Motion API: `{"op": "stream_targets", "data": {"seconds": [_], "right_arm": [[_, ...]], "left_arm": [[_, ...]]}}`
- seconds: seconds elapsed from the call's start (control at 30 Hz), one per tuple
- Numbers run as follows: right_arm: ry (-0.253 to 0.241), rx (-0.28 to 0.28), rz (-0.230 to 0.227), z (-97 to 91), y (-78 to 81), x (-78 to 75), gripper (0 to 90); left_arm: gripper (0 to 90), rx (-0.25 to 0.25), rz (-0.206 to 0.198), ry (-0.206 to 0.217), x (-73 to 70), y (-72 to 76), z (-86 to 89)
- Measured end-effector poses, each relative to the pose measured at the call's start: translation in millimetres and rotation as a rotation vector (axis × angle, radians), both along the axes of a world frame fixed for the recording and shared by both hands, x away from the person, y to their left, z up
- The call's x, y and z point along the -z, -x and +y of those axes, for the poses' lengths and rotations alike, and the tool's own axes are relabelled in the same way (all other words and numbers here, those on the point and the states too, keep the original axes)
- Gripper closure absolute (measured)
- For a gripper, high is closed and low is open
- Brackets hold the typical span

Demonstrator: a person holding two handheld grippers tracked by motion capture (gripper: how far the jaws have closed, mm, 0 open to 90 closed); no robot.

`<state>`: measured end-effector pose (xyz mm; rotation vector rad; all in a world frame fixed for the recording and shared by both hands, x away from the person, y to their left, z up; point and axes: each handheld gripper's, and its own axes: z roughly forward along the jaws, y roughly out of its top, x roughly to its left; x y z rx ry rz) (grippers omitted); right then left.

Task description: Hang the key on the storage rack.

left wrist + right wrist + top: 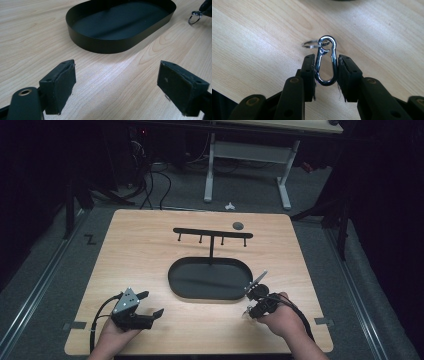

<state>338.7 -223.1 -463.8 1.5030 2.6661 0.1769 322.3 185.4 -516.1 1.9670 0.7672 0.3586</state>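
A silver carabiner clip stands upright between the pads of my right gripper, which is shut on its long sides. A thin key ring hangs from its top end. From above, my right gripper sits just off the right end of a black oval tray, the clip at its tip. A black rack with several hooks rises from the tray's far side. Over bare wood at the front left, my left gripper stands open, also seen as the left gripper facing the tray.
A small grey round object lies on the wooden table behind the rack's right end. The left gripper view catches the clip's ring at its top right. A white desk frame and cables stand on the floor beyond the table.
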Motion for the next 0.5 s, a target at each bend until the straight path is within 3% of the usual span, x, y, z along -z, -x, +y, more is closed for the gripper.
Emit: {"op": "stream_targets", "data": {"seconds": [0.37,0.4,0.43,0.5], "right_arm": [[-0.003,0.029,-0.006,1.3,-2.8,-16.0,68.1],[-0.003,-0.001,-0.018,-0.8,-4.5,-16.2,68.1],[-0.001,0.026,-0.009,0.4,-3.4,-17.0,68.2],[-0.004,0.028,-0.011,-0.6,-3.9,-17.4,68.2]], "left_arm": [[15.7,-0.001,-0.001,0.002,-0.3,-0.2,0.7],[15.7,-0.001,-0.001,0.003,-0.3,-0.2,0.7],[15.7,0.0,-0.001,0.003,-0.4,-0.3,0.7],[15.7,0.0,-0.002,0.003,-0.5,-0.2,0.8]]}}
